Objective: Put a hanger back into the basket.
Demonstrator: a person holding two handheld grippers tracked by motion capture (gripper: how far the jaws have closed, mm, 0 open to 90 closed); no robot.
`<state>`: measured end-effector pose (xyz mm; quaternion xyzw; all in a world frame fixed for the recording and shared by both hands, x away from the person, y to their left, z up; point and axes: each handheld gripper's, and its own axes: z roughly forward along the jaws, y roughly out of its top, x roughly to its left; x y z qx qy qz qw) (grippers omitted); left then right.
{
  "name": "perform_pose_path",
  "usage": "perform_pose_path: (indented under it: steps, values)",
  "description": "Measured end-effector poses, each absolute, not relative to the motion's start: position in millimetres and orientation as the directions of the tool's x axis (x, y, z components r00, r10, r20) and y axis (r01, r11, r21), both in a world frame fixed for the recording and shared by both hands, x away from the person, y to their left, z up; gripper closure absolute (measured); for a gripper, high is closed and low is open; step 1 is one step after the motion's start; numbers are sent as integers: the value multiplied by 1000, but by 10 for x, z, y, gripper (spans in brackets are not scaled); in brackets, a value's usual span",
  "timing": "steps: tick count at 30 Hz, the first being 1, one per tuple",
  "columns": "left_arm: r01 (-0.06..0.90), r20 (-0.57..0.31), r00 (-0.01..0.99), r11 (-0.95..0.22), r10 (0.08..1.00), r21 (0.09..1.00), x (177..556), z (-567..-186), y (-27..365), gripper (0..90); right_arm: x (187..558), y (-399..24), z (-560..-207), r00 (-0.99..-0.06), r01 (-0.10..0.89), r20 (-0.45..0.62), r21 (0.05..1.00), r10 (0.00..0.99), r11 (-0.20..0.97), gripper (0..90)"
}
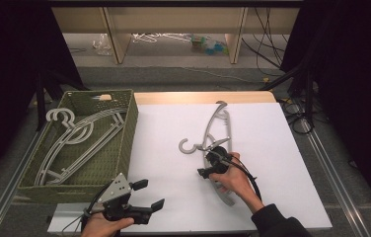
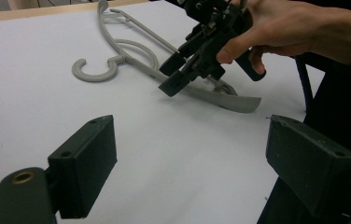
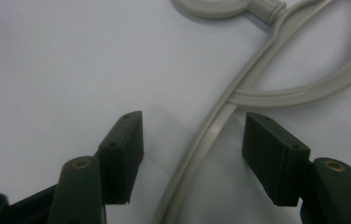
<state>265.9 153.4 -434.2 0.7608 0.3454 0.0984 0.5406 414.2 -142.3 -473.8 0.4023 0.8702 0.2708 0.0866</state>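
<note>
Grey hanger (image 1: 216,140) lies flat on the white sheet (image 1: 272,148) in the middle of the table, its hook (image 1: 187,146) curling toward the basket side and its long curved arm running from the far edge of the sheet down toward us. We have the right gripper (image 1: 208,165) right over it now, low at the hanger's neck, just below the hook. In the right gripper view the two black jaws straddle the hanger's arm (image 3: 201,154): the grey bar runs up between them, with white sheet showing on both sides of it, so the pads are not pressing on it yet and the tongs are partly open around the bar. No grip so far. In the left gripper view we catch the right hand (image 2: 276,32) wrapped round its tool, jaws tilted down onto the hanger (image 2: 131,51). Our left gripper (image 1: 149,195) sits at the near edge of the sheet, well apart from the hanger, jaws spread wide with nothing between them but bare sheet. Off to the left, the green woven basket (image 1: 127,143) holds more grey hangers (image 1: 75,143), piled across one another.
</note>
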Motion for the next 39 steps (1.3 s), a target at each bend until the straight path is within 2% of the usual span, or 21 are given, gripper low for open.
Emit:
perform_pose_path:
  steps: [2,5,12,17,24,30,34,39]
  values:
    - [417,-220,744,-182,631,890,2658,-4342,1537,159,4163,-1402,-4732,-667,649,44,525,744,551,485]
    - [415,-215,745,-187,631,890,2658,-4342,1544,160,4203,-1386,-4713,-669,658,45,500,742,563,500]
    - [417,-211,749,-200,628,887,2661,-4351,1535,160,4222,-1427,-4712,-683,640,24,500,730,583,610]
    - [412,-211,756,-200,619,889,2659,-4358,1529,160,4221,-1433,-4706,-681,644,27,498,731,581,633]
    - [414,-209,751,-201,626,888,2654,-4350,1538,160,4233,-1488,-4691,-673,661,49,488,738,570,738]
    - [412,-205,753,-206,625,888,2652,-4352,1538,161,4242,-1519,-4684,-689,651,52,482,722,586,763]
    - [412,-206,752,-201,626,889,2654,-4347,1540,161,4221,-1597,-4660,-724,639,72,445,686,628,792]
    - [405,-197,758,-212,621,889,2653,-4351,1535,161,4218,-1563,-4653,-734,628,52,433,677,647,782]
